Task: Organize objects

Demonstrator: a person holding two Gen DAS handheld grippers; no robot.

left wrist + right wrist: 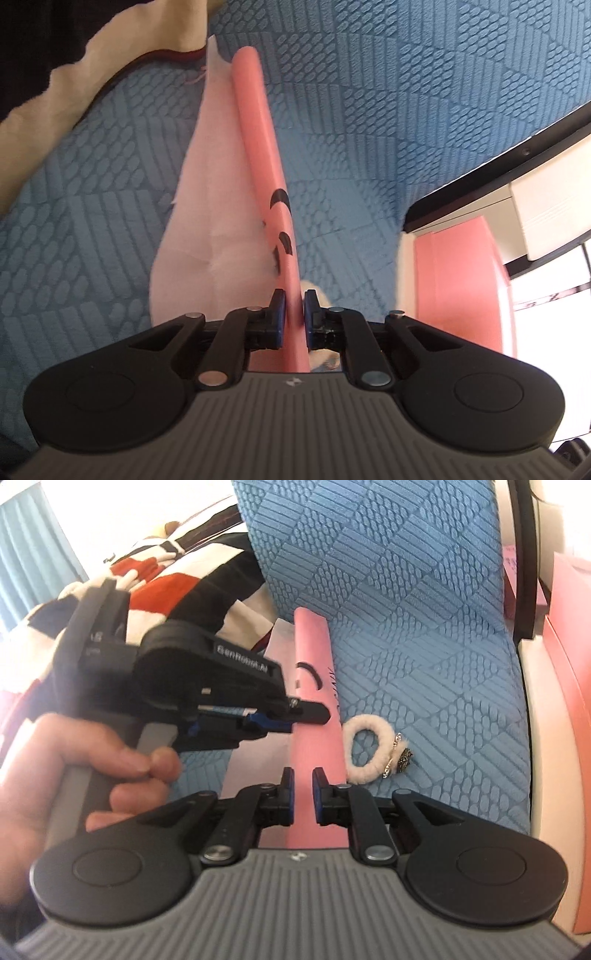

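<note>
Left gripper (294,317) clamps the pink box edge (266,177) upright for lifting off the blue bedspread (369,110). Right gripper (303,797), jaws slightly parted, straddles it without pressing; fluffy hair tie (364,755) lies beside.

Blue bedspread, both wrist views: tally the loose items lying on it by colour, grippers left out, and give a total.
Pink: 1, the pink box lid, standing on edge with black marks on its face.
White or cream: 2, the white tissue sheet beside the lid and the cream furry hair tie with its metal charm.
Total: 3
</note>
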